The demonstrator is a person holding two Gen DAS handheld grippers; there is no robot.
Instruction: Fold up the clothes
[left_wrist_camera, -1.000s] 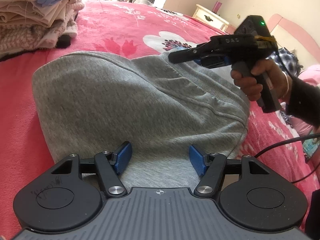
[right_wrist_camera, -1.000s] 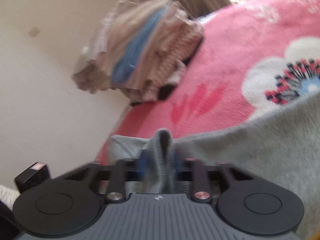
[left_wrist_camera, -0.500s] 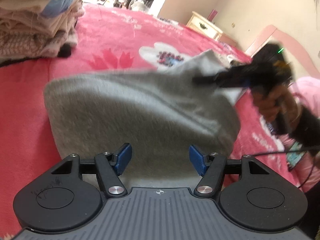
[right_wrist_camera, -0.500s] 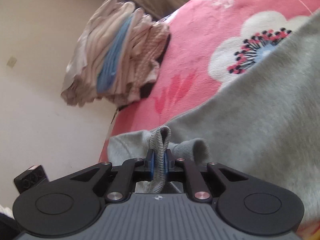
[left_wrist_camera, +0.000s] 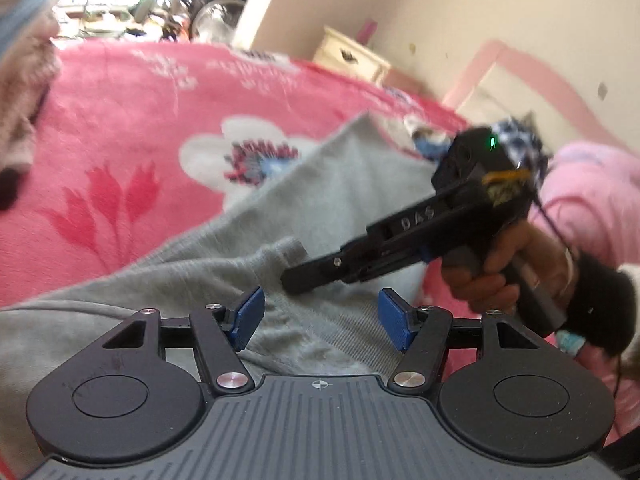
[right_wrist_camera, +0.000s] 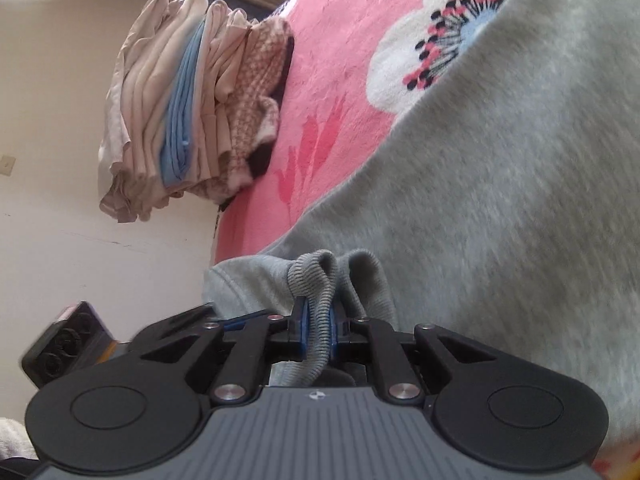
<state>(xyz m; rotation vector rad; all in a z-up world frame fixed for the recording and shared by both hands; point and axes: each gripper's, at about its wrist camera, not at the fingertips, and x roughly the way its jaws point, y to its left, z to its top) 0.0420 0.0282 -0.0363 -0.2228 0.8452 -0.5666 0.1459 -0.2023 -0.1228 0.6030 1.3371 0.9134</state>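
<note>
A grey sweatshirt (left_wrist_camera: 332, 188) lies on the pink floral bedspread (left_wrist_camera: 132, 104). My left gripper (left_wrist_camera: 320, 314) is open, its blue pads low over the ribbed grey hem. My right gripper (right_wrist_camera: 318, 326) is shut on a fold of the sweatshirt's ribbed edge (right_wrist_camera: 316, 280); it also shows in the left wrist view (left_wrist_camera: 304, 280), held by a hand just beyond my left fingers. The grey sweatshirt (right_wrist_camera: 500, 184) fills the right half of the right wrist view.
A stack of folded clothes (right_wrist_camera: 192, 108) sits at the bed's edge by the cream wall. A white nightstand (left_wrist_camera: 352, 60) and a pink headboard (left_wrist_camera: 520, 64) stand beyond the bed. Pink bedding (left_wrist_camera: 592, 184) lies at the right.
My right gripper has carried the gripped sweatshirt edge down and toward my left gripper, folding the garment over. My left gripper stays open over the hem.
</note>
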